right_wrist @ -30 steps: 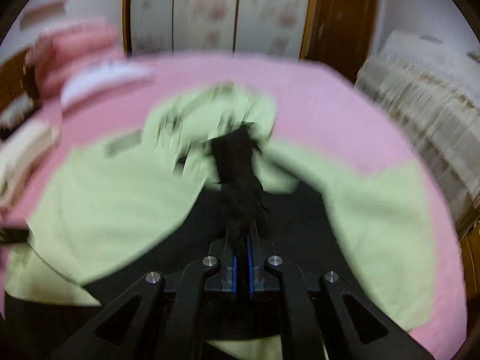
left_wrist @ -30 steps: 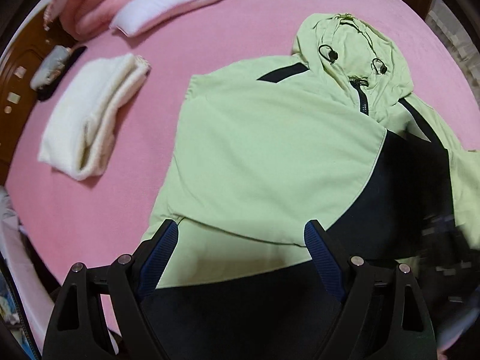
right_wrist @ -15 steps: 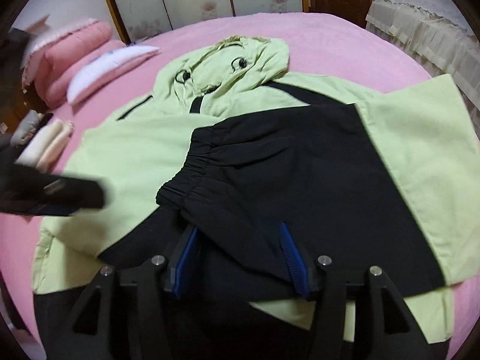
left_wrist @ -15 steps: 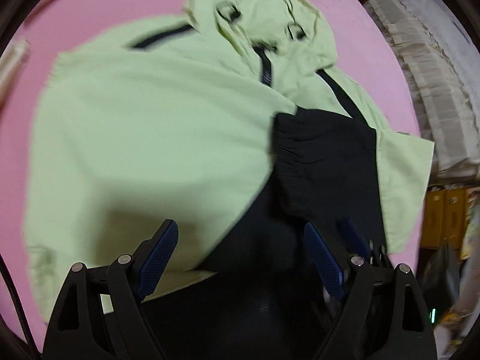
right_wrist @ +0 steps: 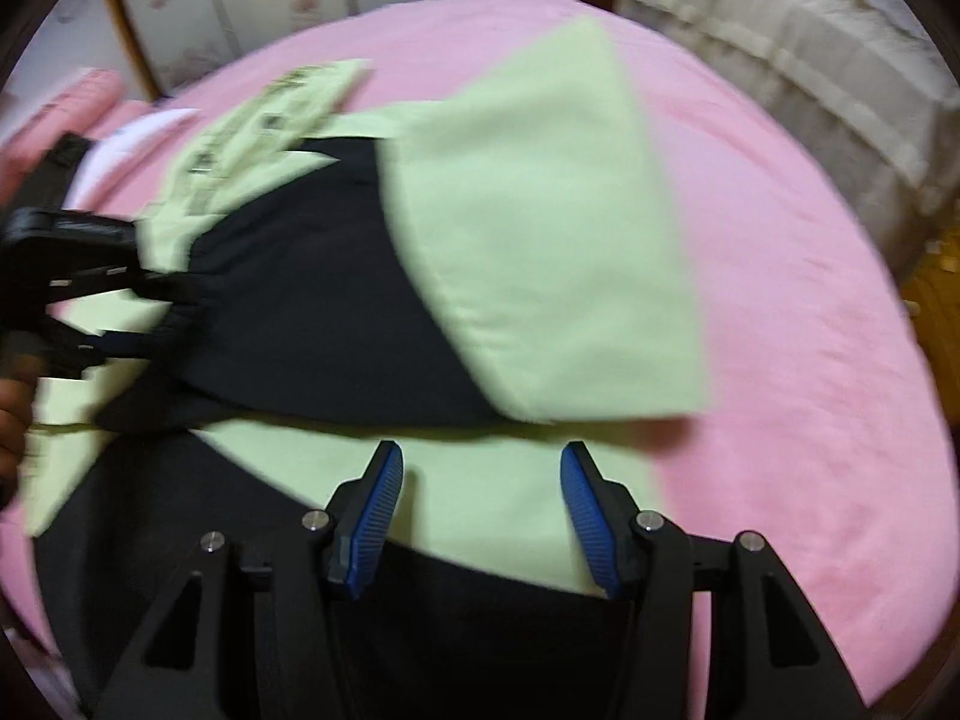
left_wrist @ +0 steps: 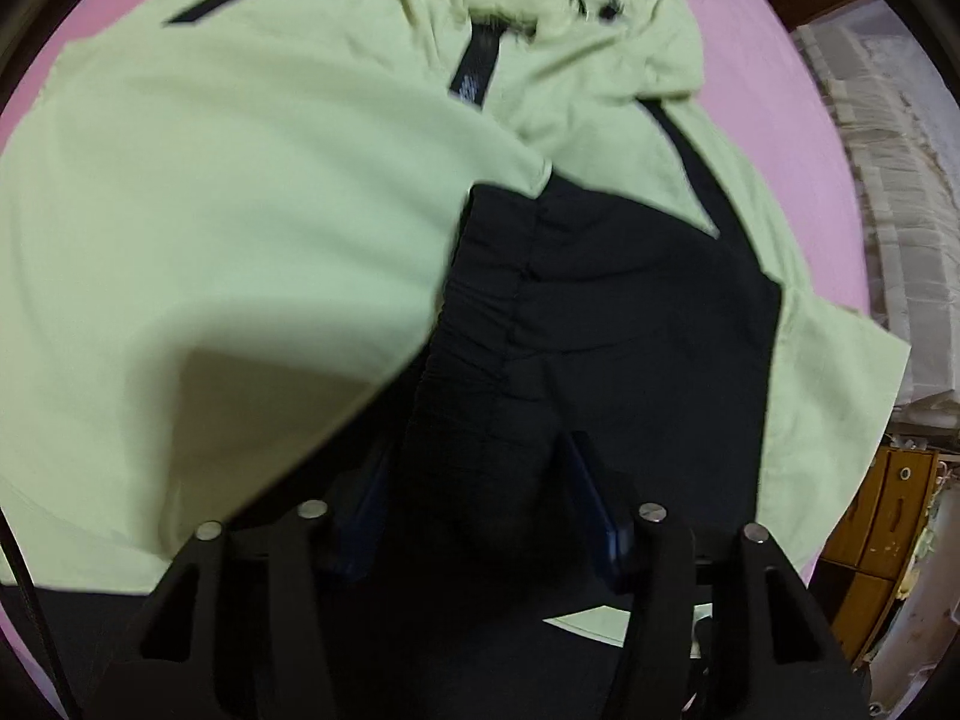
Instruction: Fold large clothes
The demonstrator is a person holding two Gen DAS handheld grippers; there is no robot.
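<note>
A light green and black hooded jacket (left_wrist: 228, 228) lies spread on a pink bed (right_wrist: 810, 360). Its right sleeve, green (right_wrist: 540, 252) with a black cuffed end (left_wrist: 540, 324), is folded across the chest. My left gripper (left_wrist: 474, 498) is open with the black cuff (right_wrist: 180, 312) lying between its fingers. It also shows at the left of the right wrist view (right_wrist: 90, 294). My right gripper (right_wrist: 477, 480) is open and empty above the jacket's lower green panel (right_wrist: 480, 498).
The hood (left_wrist: 540, 12) with drawcords lies at the far end. A beige lace-covered piece of furniture (right_wrist: 792, 78) stands beyond the bed's right side. Pink pillows (right_wrist: 78, 102) lie at the far left. A wooden cabinet (left_wrist: 882, 528) stands beside the bed.
My right gripper let go of the black cuff, opened and swung right and back. My left gripper moved onto the cuff and its jaws narrowed around it.
</note>
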